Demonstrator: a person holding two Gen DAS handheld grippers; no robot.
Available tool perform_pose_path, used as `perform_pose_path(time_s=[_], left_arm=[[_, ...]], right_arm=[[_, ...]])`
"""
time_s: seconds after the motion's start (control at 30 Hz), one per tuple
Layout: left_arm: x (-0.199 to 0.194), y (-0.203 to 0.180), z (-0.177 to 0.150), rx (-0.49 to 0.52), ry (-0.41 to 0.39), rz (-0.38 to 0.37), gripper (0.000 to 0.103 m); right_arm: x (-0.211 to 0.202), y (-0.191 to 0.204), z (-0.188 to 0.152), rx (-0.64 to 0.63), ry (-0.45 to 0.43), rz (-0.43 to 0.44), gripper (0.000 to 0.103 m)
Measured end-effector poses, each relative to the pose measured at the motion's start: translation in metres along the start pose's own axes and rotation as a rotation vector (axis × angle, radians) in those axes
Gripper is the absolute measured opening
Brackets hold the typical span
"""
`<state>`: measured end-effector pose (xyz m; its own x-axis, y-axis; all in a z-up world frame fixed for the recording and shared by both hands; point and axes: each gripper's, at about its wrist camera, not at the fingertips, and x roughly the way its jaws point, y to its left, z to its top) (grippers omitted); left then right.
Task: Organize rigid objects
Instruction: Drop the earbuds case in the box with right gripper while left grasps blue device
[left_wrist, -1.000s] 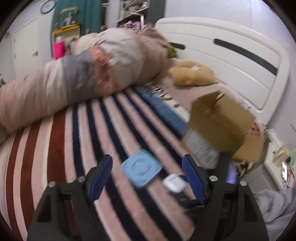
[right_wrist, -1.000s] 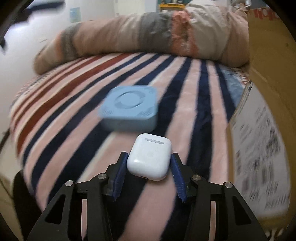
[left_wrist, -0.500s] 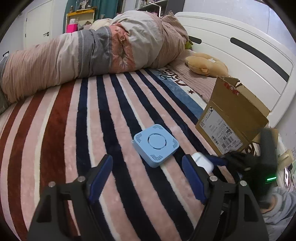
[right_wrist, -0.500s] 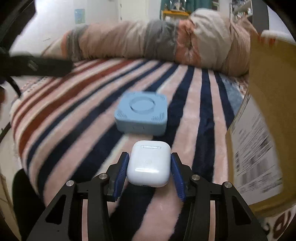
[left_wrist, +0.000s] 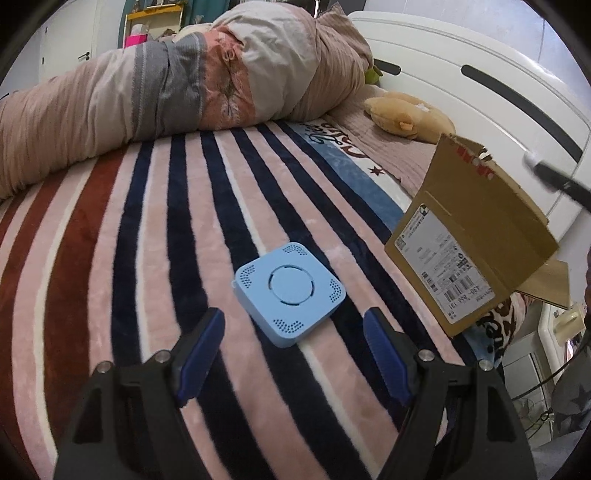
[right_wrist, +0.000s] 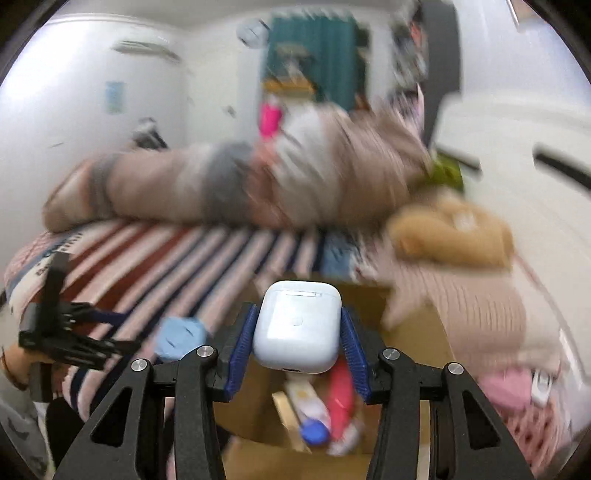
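**Earbud case held over the open box, blue gadget waiting on the bed**

The right tongs (right_wrist: 297, 339) are clamped on the white earbud case (right_wrist: 296, 325), one blue pad on each of its rounded sides, and they hang above the cardboard box (right_wrist: 406, 332) — its open mouth shows directly below the case, with a red-and-white bottle (right_wrist: 334, 406) already lying inside. The left tongs (left_wrist: 293, 350) stand wide and hold nothing; the blue square gadget (left_wrist: 290, 291) lies on the striped blanket (left_wrist: 147, 258) just ahead of them, roughly centred between the pads.

What could go wrong: the case is smooth and curved, gripped only by its flanks, and the right-hand view is smeared with motion. A quick swing or a slight loosening could let it slip out early. From there it might strike the box rim or a raised flap and bounce onto the bed rather than in. The box sits on soft bedding close to the bed's edge, so a knock from the tongs could tip it.

Room for moving: to the right of the left tongs the box's labelled wall stands well apart from the gadget, and the blanket around the gadget lies bare on all sides, leaving a free approach. Ahead of the right tongs, a plush toy (right_wrist: 454, 232) and rolled duvet (right_wrist: 240, 184) lie beyond the box.
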<state>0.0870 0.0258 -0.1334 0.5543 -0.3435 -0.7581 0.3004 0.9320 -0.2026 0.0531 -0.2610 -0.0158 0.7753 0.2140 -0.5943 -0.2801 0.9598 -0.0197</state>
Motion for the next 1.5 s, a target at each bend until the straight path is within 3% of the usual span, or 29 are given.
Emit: perform_pose_path(time_s=[0.07, 0.17, 0.2, 0.3, 0.47, 0.63, 0.83, 1.0, 1.13, 1.33, 1.5], left_arm=[[0.013, -0.002, 0.003, -0.011, 0.014, 0.006, 0.076], [0.032, -0.003, 0.005, -0.029, 0.036, 0.010, 0.079], [0.039, -0.003, 0.006, -0.036, 0.044, 0.011, 0.080], [0.064, -0.003, 0.006, -0.071, 0.075, 0.014, 0.080], [0.090, -0.003, 0.010, -0.136, 0.063, 0.048, 0.092], [0.105, -0.003, 0.015, -0.180, 0.043, 0.112, 0.092], [0.114, -0.011, 0.014, -0.133, 0.040, 0.186, 0.089], [0.102, -0.018, 0.007, -0.005, 0.083, 0.147, 0.078], [0.093, -0.018, -0.001, 0.043, 0.111, 0.099, 0.077], [0.095, -0.015, -0.009, 0.007, 0.073, 0.101, 0.077], [0.057, -0.005, -0.005, 0.012, 0.027, 0.067, 0.077]], right_arm=[[0.020, -0.017, -0.004, 0.011, 0.076, -0.050, 0.044], [0.034, -0.029, -0.010, 0.033, 0.114, -0.062, 0.068], [0.034, -0.031, -0.010, 0.042, 0.107, -0.051, 0.069], [0.029, -0.033, -0.015, 0.053, 0.086, -0.038, 0.069], [0.015, -0.032, -0.018, 0.066, 0.063, -0.010, 0.069], [0.012, -0.023, -0.018, 0.060, 0.053, 0.010, 0.069], [0.013, -0.015, -0.017, 0.050, 0.042, 0.032, 0.069], [0.010, -0.006, -0.015, 0.023, 0.035, 0.046, 0.069], [0.003, 0.006, -0.013, -0.015, 0.007, 0.092, 0.069], [-0.010, 0.036, -0.008, -0.110, -0.022, 0.165, 0.069], [-0.010, 0.062, -0.006, -0.194, -0.020, 0.201, 0.069]])
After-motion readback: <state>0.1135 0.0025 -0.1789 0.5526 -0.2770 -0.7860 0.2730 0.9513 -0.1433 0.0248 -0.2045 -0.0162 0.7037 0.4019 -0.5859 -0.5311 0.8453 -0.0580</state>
